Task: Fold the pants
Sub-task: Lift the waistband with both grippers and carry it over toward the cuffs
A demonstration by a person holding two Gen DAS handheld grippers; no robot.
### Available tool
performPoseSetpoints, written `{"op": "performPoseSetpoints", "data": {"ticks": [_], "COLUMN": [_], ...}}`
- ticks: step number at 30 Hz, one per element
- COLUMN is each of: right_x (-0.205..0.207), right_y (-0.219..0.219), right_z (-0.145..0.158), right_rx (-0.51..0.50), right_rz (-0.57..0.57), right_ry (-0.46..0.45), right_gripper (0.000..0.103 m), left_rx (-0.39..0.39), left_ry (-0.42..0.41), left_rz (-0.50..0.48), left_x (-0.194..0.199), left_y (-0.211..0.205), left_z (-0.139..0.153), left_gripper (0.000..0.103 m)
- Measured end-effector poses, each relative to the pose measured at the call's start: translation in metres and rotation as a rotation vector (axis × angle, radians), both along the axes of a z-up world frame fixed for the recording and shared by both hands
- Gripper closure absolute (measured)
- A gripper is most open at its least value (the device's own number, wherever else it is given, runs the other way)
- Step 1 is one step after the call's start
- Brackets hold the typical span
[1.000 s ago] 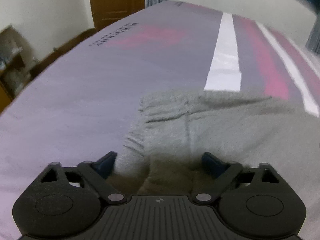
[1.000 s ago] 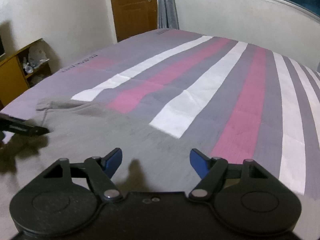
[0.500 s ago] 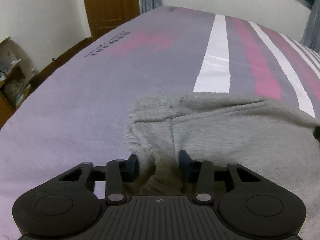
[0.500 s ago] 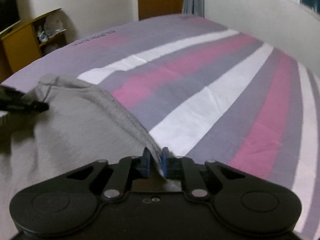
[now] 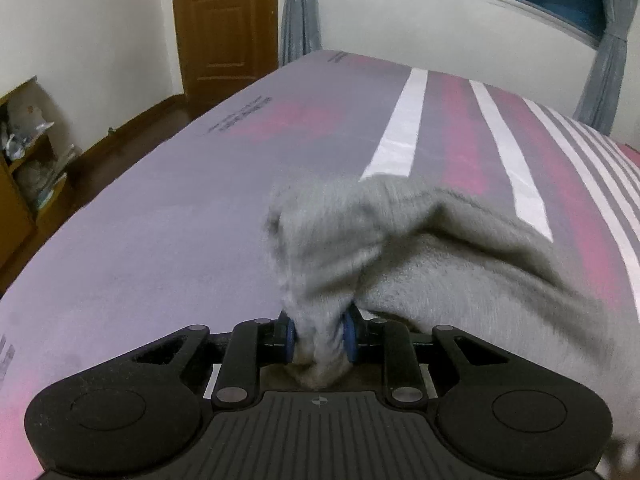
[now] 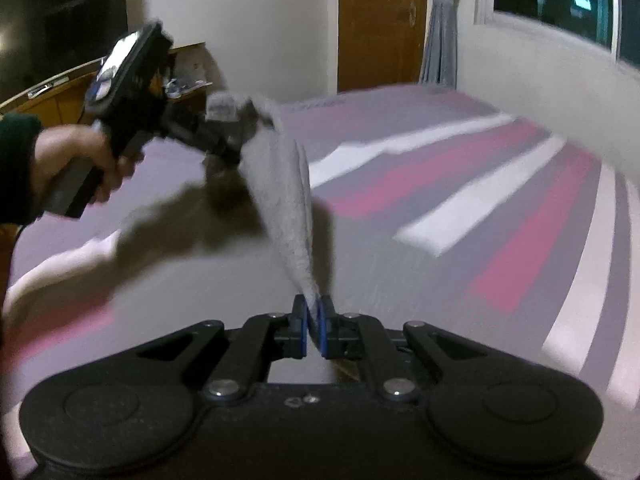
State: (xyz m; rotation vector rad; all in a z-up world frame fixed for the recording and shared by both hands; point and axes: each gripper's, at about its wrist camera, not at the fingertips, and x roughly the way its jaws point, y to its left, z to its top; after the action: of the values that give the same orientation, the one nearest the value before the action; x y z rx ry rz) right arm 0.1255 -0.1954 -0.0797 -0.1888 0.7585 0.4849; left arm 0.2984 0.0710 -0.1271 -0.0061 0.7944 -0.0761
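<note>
Fabric of the grey pants [image 5: 420, 264] bunches between the left gripper [image 5: 320, 338]'s closing jaws, pads pressing a thick fold. Rightward, the cloth stretches, lifted above the striped bedsheet [image 6: 500, 208], to the right gripper [image 6: 314, 330], clamped tight on a thin edge.

Grey fleece pants [image 5: 420, 256] hang over a bed [image 5: 160, 216] whose cover is lilac-grey with long white and pink stripes and a line of small dark lettering. The black left hand-held gripper [image 5: 319, 338] and the black right hand-held gripper [image 6: 314, 330] both carry blue pads. A brown wooden door [image 5: 224, 20], grey curtains [image 5: 300, 8] and off-white walls [image 5: 80, 20] stand behind; a dark green sleeve [image 6: 16, 164] shows at the left edge.
</note>
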Motion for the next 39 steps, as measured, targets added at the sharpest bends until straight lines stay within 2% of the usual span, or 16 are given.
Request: {"op": "performPoseSetpoints", "data": {"ticks": [3, 5, 7, 9, 10, 11, 13, 16, 19, 21, 22, 23, 27, 32, 35, 39], "right_x": [-0.019, -0.023, -0.026, -0.033, -0.036, -0.039, -0.044, -0.048, -0.055, -0.058, -0.064, -0.064, -0.063, -0.057, -0.051, -0.047], "right_y": [0.007, 0.009, 0.011, 0.008, 0.004, 0.000, -0.008, -0.028, -0.047, -0.055, -0.057, -0.059, -0.061, -0.069, -0.077, -0.085], "right_z": [-0.031, -0.048, -0.042, -0.030, -0.027, -0.023, -0.023, -0.025, -0.026, -0.027, -0.031, -0.032, -0.036, -0.043, -0.045, -0.047], "right_rx": [0.000, -0.001, 0.020, 0.067, 0.090, 0.110, 0.133, 0.189, 0.255, 0.283, 0.292, 0.302, 0.323, 0.409, 0.457, 0.505], "right_rz": [-0.048, -0.104, -0.145, -0.191, -0.207, -0.234, -0.282, -0.379, -0.461, -0.508, -0.517, -0.523, -0.545, -0.596, -0.637, -0.695], "right_ry": [0.077, 0.113, 0.109, 0.104, 0.104, 0.107, 0.126, 0.172, 0.188, 0.203, 0.205, 0.208, 0.211, 0.248, 0.255, 0.247], "right_gripper": [0.097, 0.091, 0.082, 0.077, 0.072, 0.069, 0.066, 0.065, 0.063, 0.063, 0.063, 0.063, 0.063, 0.064, 0.067, 0.067], "left_rx": [0.029, 0.075, 0.095, 0.046, 0.025, 0.012, -0.040, -0.154, -0.347, -0.442, -0.462, -0.481, -0.507, -0.564, -0.588, -0.580], "left_ry": [0.012, 0.043, 0.094, 0.140, 0.147, 0.156, 0.174, 0.199, 0.241, 0.281, 0.303, 0.322, 0.318, 0.322, 0.312, 0.312], "left_rz": [0.007, 0.014, 0.016, 0.022, 0.030, 0.043, 0.075, 0.125, 0.179, 0.181, 0.173, 0.172, 0.198, 0.243, 0.254, 0.226], "left_x": [-0.031, -0.047, -0.060, -0.073, -0.081, -0.089, -0.105, -0.129, -0.146, -0.148, -0.145, -0.142, -0.130, -0.118, -0.117, -0.117], "left_y": [0.008, 0.010, 0.015, 0.026, 0.032, 0.037, 0.051, 0.073, 0.089, 0.088, 0.086, 0.084, 0.081, 0.074, 0.072, 0.070], "left_z": [-0.005, -0.010, -0.014, -0.016, -0.014, -0.014, -0.012, -0.014, -0.016, -0.022, -0.025, -0.029, -0.036, -0.048, -0.046, -0.038], "left_gripper": [0.075, 0.073, 0.073, 0.068, 0.059, 0.041, 0.020, 0.019, 0.020, 0.030, 0.040, 0.043, 0.043, 0.043, 0.043, 0.043]}}
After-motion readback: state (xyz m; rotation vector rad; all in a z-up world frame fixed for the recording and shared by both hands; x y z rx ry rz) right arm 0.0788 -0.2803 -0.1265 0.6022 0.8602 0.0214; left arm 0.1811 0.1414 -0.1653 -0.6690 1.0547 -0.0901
